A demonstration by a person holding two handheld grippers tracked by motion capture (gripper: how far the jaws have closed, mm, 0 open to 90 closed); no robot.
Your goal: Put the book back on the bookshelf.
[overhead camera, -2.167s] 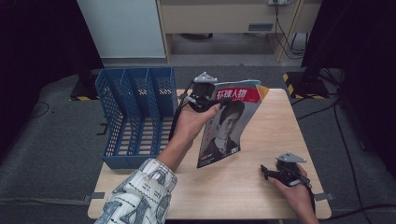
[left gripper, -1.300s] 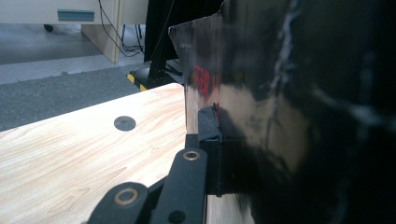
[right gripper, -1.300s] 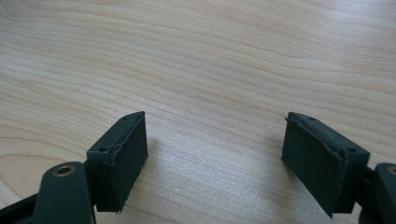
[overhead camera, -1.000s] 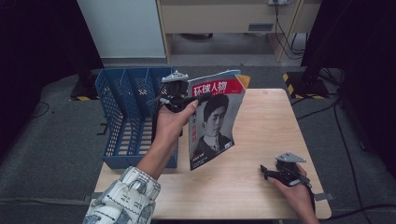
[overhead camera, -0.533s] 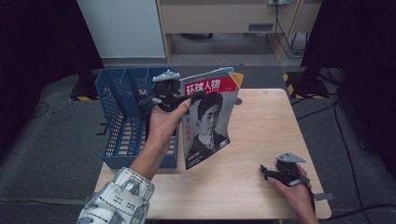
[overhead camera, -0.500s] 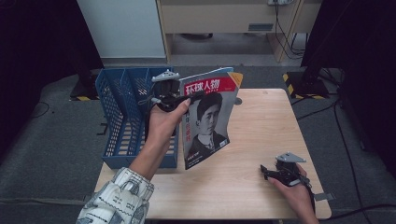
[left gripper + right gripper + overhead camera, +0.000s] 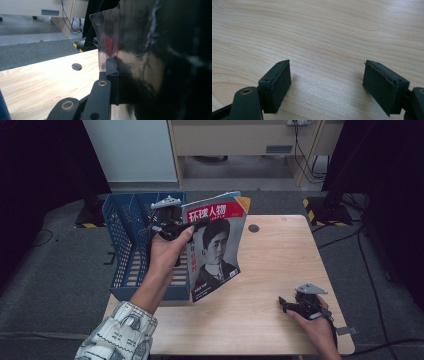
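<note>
1. Over the tabletop's left edge, the left gripper (image 7: pixel 192 224) is clamped on the top-left part of a magazine (image 7: pixel 216 245), holding it upright and a bit tilted, cover facing the camera, bottom corner hanging just above the wood.
2. From the left gripper view, the near jaw presses flat against the glossy cover (image 7: pixel 150 62); the far jaw is hidden behind the pages.
3. Just left of the magazine sits a blue slotted file rack (image 7: pixel 127 245), hanging off the tabletop's left edge. The magazine is beside it, over its right wall, and I can't tell if they touch.
4. Down by the tabletop's near right corner, the right gripper (image 7: pixel 286 304) rests on the wood in the person's right hand (image 7: pixel 317 327), well apart from the magazine.
5. Its jaws stand wide with nothing between them, just bare table (image 7: pixel 324 37).
6. A small round hole (image 7: pixel 253 228) sits near the tabletop's far edge, right of the magazine.
</note>
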